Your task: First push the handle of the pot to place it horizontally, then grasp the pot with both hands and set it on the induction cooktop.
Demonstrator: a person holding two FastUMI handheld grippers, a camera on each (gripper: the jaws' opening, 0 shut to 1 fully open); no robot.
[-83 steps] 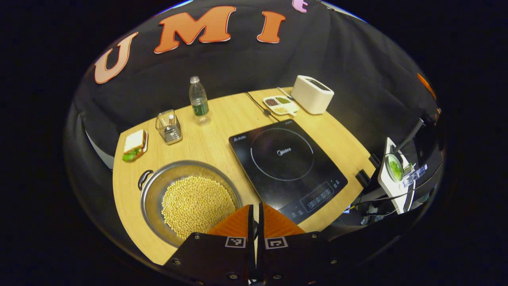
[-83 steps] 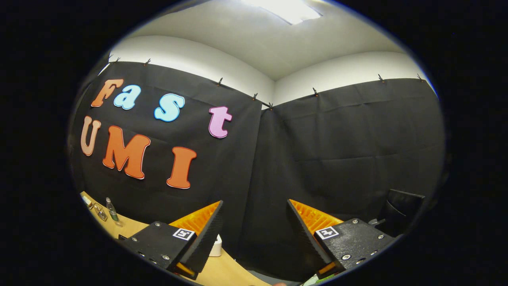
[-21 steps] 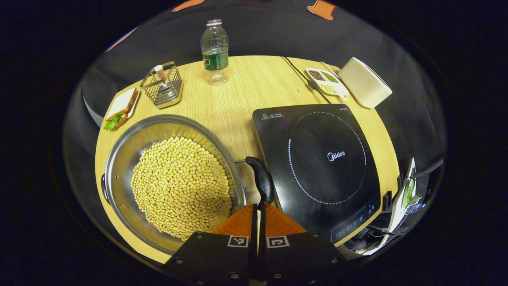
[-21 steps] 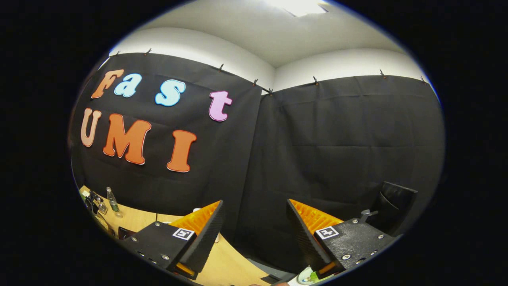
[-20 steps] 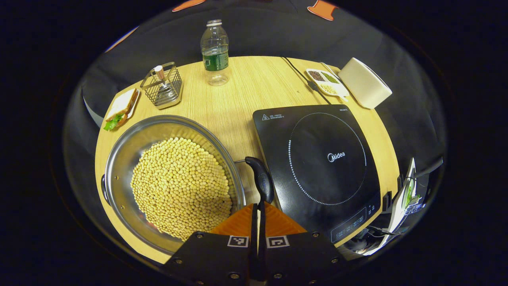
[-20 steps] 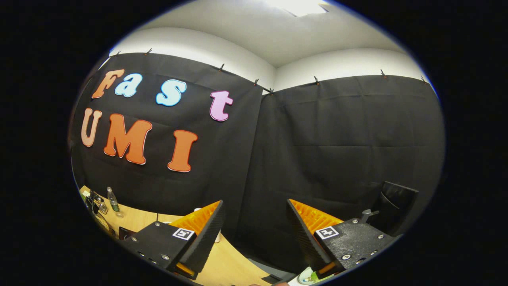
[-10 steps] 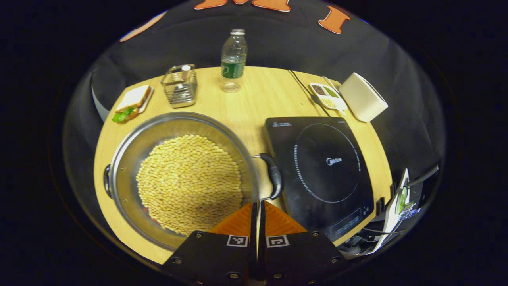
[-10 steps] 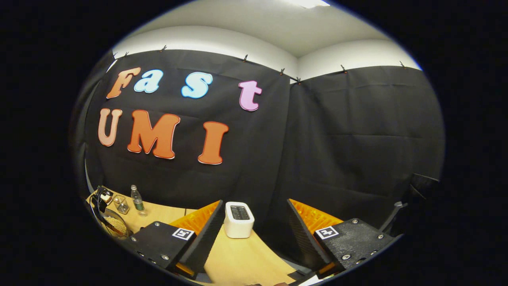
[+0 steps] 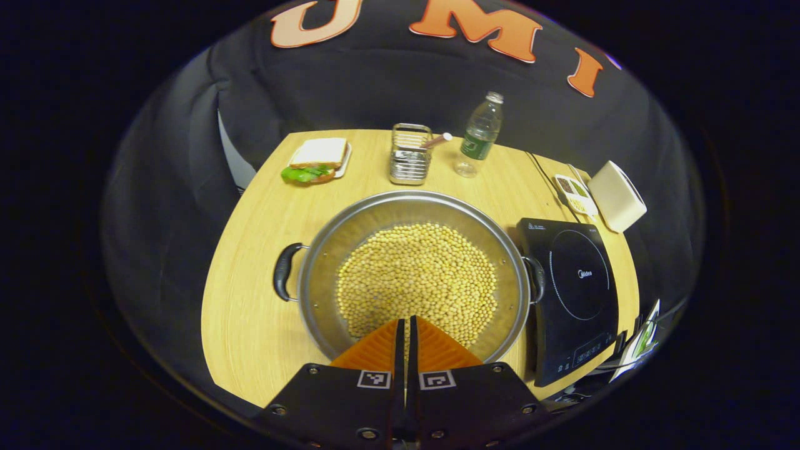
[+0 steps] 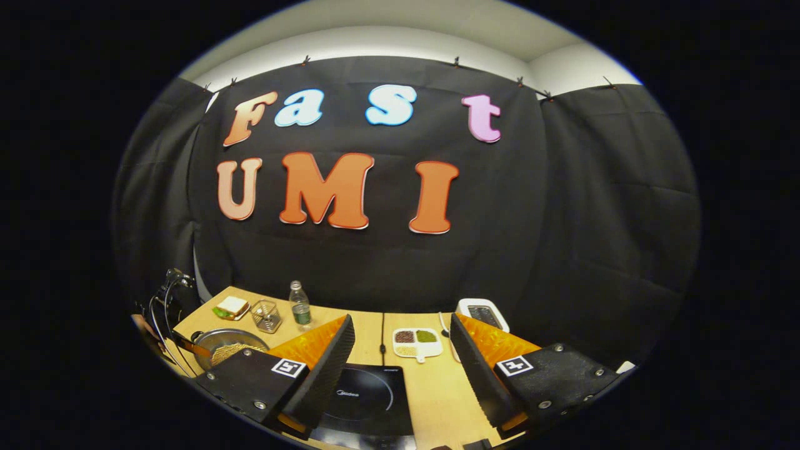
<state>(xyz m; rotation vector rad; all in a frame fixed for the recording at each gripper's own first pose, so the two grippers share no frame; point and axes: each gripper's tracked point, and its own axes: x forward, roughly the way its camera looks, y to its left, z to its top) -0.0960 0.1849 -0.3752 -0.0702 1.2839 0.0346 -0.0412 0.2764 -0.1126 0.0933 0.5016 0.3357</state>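
Looks like a staged kitchen in a recording booth: black cloth wall (image 10: 562, 219), wooden counter (image 9: 262, 250) with a cooktop (image 9: 578, 287), pot (image 9: 412, 275), sandwich (image 9: 315, 159), water bottle (image 9: 480, 134) and toaster (image 9: 615, 195).

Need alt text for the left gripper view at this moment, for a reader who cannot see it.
A steel pot full of soybeans sits on a wooden table, a black handle at each side, just left of an induction cooktop. The left claw is shut above the pot's near rim. A sandwich, wire caddy and water bottle stand behind.
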